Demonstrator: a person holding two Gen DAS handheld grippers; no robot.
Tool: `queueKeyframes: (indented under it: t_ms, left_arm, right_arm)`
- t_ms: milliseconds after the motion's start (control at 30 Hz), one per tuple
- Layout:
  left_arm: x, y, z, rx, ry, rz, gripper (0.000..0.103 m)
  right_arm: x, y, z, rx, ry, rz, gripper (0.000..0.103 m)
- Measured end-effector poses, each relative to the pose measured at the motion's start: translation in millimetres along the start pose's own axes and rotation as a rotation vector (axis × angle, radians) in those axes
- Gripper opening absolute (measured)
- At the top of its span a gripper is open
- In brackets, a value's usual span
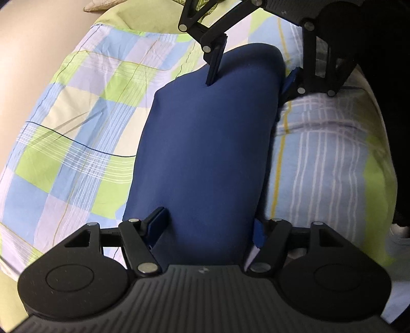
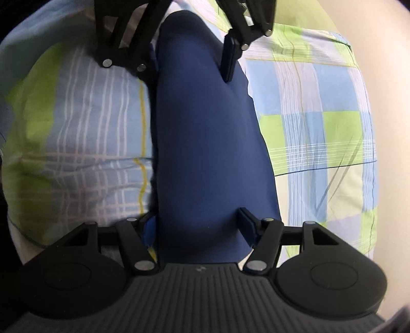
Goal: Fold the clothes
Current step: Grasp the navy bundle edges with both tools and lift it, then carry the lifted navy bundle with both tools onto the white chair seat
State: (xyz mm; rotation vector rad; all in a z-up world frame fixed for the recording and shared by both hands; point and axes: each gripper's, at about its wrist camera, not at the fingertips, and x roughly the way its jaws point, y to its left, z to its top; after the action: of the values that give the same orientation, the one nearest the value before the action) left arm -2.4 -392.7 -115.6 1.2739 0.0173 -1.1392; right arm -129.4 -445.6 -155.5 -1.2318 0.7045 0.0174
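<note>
Left tongs (image 1: pixel 207 228), right tongs (image 2: pixel 200 225): both parted.

Bedding: checked sheet (image 1: pixel 84 133) in pale blue, lime green, lilac and cream squares, crossed by thin white, dark blue and yellow lines; cotton-like, lightly creased; spread over a soft, rounded surface; visible in both wrist views (image 2: pixel 320 123). Plain lime-green cloth (image 1: pixel 123 18) at the sheet's far edge. Wall (image 1: pixel 33 51): smooth, unmarked, beige to cream; runs along the sheet's outer edge (image 2: pixel 384 76). Light: soft and even on the open side; sheet shadowed on the other side.
</note>
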Motion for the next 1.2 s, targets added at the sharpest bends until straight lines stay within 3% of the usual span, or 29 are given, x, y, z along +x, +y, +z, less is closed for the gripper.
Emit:
queueKeyframes:
  t_ms: [233,300,367,433,567,900,1033,1200]
  left_arm:
    - [7.6,0.4,9.7,0.021,0.040,-0.006,0.065]
    - [6.5,2.1,12.6,0.036,0.056,-0.015,0.059]
    - [3.5,1.5,14.1,0.065,0.068,-0.018,0.049]
    - [-4.7,-2.8,14.5,0.120,0.079,0.004,0.038]
    - [-40.2,4.0,18.1,0.157,0.063,0.037,0.037]
    - [-111.1,29.8,52.6,0.286,0.031,0.136,0.038]
    - [-135.9,44.0,75.6,0.320,0.022,0.205,0.038]
    - [-159.3,70.0,108.8,0.349,-0.063,0.303,0.039]
  right_arm:
    - [4.5,2.8,-1.0,0.028,-0.016,-0.025,0.057]
    - [9.0,-1.4,4.1,0.036,0.000,-0.015,0.055]
    - [8.5,-3.6,5.6,0.046,0.008,0.006,0.047]
    - [2.7,-10.8,4.3,0.101,0.000,0.034,0.031]
    - [-39.7,-38.3,7.7,0.191,-0.067,0.037,0.028]
    - [-112.1,-72.6,2.8,0.188,-0.136,-0.056,0.027]
    - [-137.5,-94.3,-5.1,0.170,-0.157,-0.123,0.027]
    - [-177.4,-120.5,-21.2,0.191,-0.148,-0.238,0.027]
